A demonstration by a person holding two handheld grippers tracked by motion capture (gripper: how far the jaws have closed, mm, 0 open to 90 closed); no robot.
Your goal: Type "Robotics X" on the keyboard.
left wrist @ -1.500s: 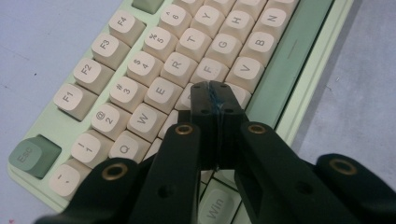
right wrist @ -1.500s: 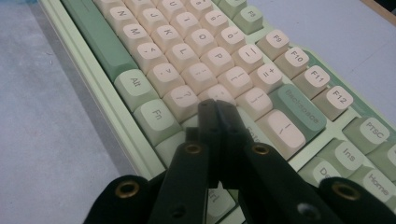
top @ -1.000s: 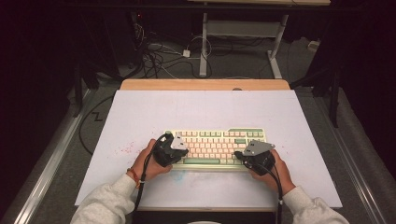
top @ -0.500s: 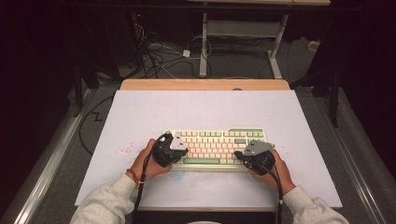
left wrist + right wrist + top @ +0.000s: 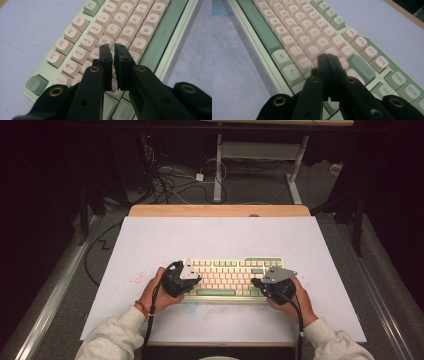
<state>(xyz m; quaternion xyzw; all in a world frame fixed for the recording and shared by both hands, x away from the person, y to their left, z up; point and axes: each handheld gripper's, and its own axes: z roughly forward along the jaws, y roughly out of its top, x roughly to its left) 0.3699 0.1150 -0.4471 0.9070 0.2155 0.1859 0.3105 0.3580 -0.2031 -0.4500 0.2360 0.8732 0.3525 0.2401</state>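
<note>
Keyboard (image 5: 227,277) lies flat on the white mat (image 5: 220,235) that covers the desk, toward the near edge and roughly midway between left and right edges. Pale green case, cream letter keys, green modifiers and space bar.

Left gripper (image 5: 181,279) sits over the keyboard's left end, hand wrapped behind it. In the left gripper view its jaws are nearly together, a thin slit between the tips, nothing held. Left gripper (image 5: 113,47) tips hang over the left letter block, around the E, R and D keys; whether they touch a keycap I cannot tell.

Right gripper (image 5: 272,282) sits over the keyboard's right end. In the right gripper view the jaws are pressed together, nothing between them. Right gripper (image 5: 327,57) tips point at the keys just left of the Backspace key (image 5: 363,69), near the bracket and quote keys. Contact uncertain here too.

Work in hand, as judged: pressing or tapping keys with closed jaw tips, one gripper per half of the board, much like typing. Both grippers are in place over their keys, so the approach looks done. No keycap looks visibly depressed or displaced, and all caps in the two close views appear seated. What is left cannot be counted from these frames; nothing shows which keys are due or how many.

Small reddish specks (image 5: 132,280) on the mat left of the keyboard, faint blue smudge (image 5: 210,309) near the front edge. Cables on the floor (image 5: 165,175) beyond the far edge of the desk.
</note>
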